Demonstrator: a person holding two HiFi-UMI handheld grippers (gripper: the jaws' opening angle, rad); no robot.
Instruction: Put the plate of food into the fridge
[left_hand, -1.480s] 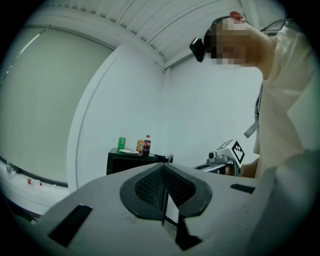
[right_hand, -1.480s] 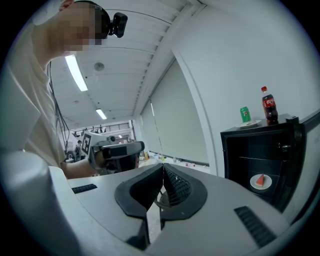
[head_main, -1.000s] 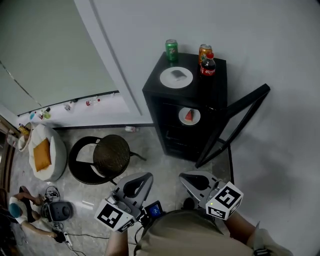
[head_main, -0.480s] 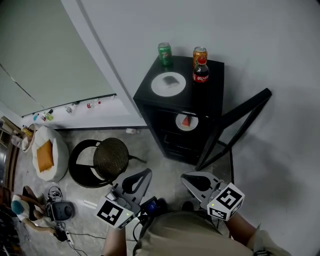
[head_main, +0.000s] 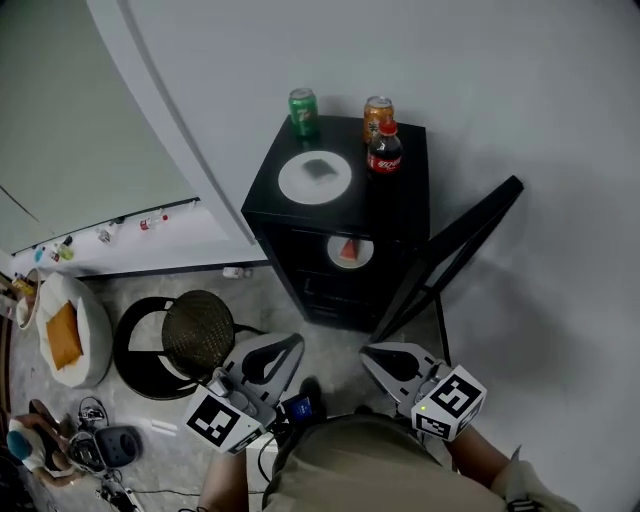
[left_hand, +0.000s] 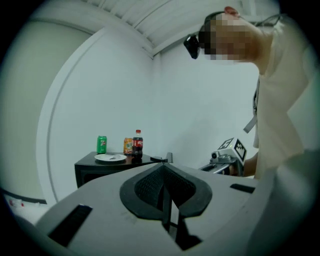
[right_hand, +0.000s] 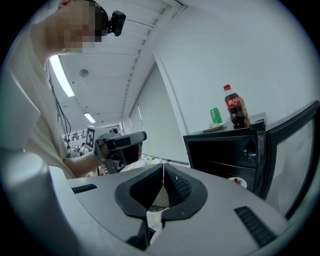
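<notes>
I count two tongs, both held low by my body; the left tongs (left_hand: 162, 167) have their jaws pressed together with nothing between them, and the right tongs (right_hand: 163, 167) are closed and empty as well. One black fridge (head_main: 398, 205) stands against the wall ahead with its door (head_main: 450, 255) swung open on the right. There are two plates: the top plate (head_main: 298, 182) lies on the fridge roof with a small grey morsel (head_main: 318, 169) on it, and the shelf plate (head_main: 363, 247) sits inside the open fridge on an upper shelf, carrying a red wedge (head_main: 347, 250). There are two cans, a green can (head_main: 303, 110) and an orange can (head_main: 377, 112), at the back of the roof; one cola bottle (head_main: 385, 150) stands just in front of the orange can, to the right of the top plate. One round stool (head_main: 198, 333) stands on the floor to the left of the fridge. Both plates lie well apart from the tongs, ahead of their tips; the shelf plate is the nearer of the two, roughly between the lines of the two tongs; neither tongs touch a plate or the fridge.
</notes>
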